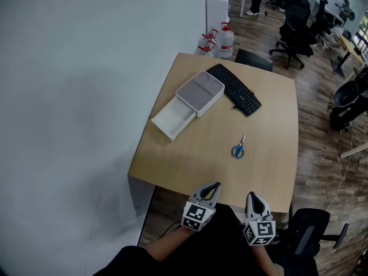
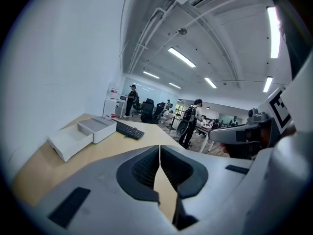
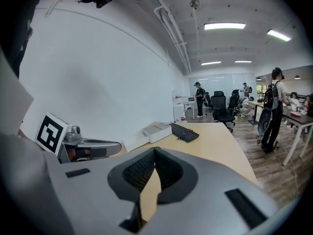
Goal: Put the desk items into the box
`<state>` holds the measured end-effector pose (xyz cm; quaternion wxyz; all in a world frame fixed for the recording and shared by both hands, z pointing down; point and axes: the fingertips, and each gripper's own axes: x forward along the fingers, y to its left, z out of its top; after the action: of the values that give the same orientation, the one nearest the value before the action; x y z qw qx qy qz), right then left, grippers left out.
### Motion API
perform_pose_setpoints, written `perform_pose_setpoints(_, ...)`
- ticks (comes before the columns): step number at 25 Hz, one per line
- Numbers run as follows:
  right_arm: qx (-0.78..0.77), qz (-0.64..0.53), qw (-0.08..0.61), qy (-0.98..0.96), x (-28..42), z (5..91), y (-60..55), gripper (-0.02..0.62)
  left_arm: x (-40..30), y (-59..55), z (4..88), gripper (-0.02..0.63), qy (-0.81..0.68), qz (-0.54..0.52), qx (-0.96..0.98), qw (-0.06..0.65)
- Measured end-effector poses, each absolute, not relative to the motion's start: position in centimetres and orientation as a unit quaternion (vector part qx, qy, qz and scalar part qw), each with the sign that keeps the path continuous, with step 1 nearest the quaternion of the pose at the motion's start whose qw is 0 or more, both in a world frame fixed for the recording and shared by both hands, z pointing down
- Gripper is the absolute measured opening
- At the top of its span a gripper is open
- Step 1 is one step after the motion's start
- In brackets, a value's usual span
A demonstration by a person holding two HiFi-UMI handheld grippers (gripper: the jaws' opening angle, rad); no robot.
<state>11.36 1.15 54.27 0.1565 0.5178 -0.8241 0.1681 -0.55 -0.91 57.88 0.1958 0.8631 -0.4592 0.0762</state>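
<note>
A wooden desk carries a white box with its drawer pulled out, a black keyboard and blue-handled scissors. My left gripper and right gripper hover side by side off the desk's near edge, both shut and empty. In the left gripper view the left gripper has its pads touching, with the box and keyboard far ahead. The right gripper is shut too, with the box and keyboard ahead.
A white wall runs along the desk's left side. Water jugs stand behind the desk. Black office chairs stand on the wood floor at the right, one close to my right. People stand in the distance.
</note>
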Motion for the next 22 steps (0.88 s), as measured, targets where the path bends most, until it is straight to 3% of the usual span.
perform_pose_setpoints(18,0.535,0.241,0.127,-0.8,19.5,59.2,-10.7,0.06,6.3,-15.1,70.3,0.023,-0.436,0.223,0.831,0.265)
perform_pose_setpoints(22,0.529,0.255,0.128,-0.799,20.9,60.7,-12.4,0.06,7.9,-17.2,73.7,0.109,-0.426,0.247,0.815,0.304)
